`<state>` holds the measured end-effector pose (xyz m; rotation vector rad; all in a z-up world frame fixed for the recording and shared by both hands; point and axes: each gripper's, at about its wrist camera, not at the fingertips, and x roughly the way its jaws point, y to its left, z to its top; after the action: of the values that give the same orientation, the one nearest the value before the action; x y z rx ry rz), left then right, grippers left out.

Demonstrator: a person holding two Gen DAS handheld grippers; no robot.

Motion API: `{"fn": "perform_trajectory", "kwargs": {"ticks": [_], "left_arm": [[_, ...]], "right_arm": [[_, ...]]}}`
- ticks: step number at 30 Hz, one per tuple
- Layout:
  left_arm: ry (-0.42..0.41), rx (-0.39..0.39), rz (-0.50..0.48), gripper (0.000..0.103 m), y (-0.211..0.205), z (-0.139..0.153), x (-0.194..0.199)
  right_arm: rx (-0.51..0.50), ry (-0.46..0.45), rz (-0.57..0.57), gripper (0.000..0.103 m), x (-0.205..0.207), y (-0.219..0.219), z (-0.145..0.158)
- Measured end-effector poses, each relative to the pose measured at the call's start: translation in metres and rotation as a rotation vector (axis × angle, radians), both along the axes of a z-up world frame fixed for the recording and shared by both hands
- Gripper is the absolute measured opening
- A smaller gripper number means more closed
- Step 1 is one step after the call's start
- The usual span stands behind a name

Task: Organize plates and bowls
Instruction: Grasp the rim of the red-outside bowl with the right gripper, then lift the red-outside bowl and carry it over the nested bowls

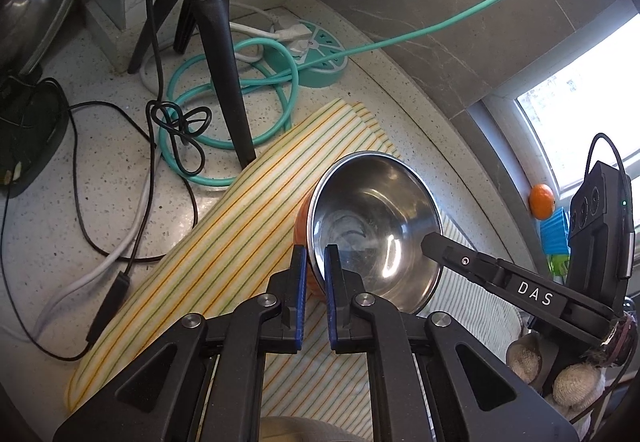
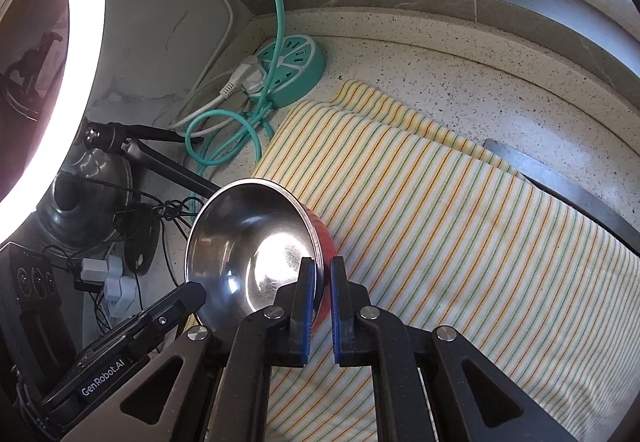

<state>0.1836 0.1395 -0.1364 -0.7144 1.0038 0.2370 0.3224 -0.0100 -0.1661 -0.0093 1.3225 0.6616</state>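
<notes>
Over on the left of the speckled tabletop (image 1: 48, 226) there's a clutter of black cables (image 1: 176, 130), a tripod leg (image 1: 228, 82) and a teal power strip (image 1: 316, 54) with its teal cord (image 1: 224, 90) looped beside it, all lying just off the far-left edge of the striped cloth (image 1: 224, 242). Moving right, the steel bowl (image 1: 372, 226), orange on the outside, sits tipped up on edge over the cloth, its open face turned toward the cameras. The left tool (image 1: 316, 266) has its blue pads pressed together on the bowl's near-left rim, one pad inside and one outside. On the opposite side the right tool (image 2: 322, 278) is pinching the rim the same way. What worries me is that thin, slick rim: both grips are narrow, so if one hand pulls or twists out of step with the other, the bowl could pivot or slip free and clatter down. Swinging it left would risk snagging the tripod or dragging cables. No plates show in either view.
</notes>
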Motion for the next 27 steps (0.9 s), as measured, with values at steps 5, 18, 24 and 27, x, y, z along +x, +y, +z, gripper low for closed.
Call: {"fn": "perform_trajectory", "kwargs": {"ticks": [5,18,24,27], "left_arm": [[-0.018,-0.011,-0.021,0.007,-0.003,0.009,-0.005],[-0.073,0.008,-0.098,0.007,-0.023,0.043,-0.033],[-0.082,0.023,-0.133,0.007,-0.028,0.055,-0.053],[-0.087,0.035,-0.146,0.007,-0.030,0.060,-0.063]], "right_arm": [[0.005,-0.008,-0.003,0.007,-0.006,-0.008,0.015],[0.030,-0.053,-0.031,0.007,-0.042,-0.032,0.057],[0.036,-0.064,-0.041,0.007,-0.068,-0.039,0.068],[0.038,-0.072,-0.042,0.007,-0.082,-0.041,0.071]]}}
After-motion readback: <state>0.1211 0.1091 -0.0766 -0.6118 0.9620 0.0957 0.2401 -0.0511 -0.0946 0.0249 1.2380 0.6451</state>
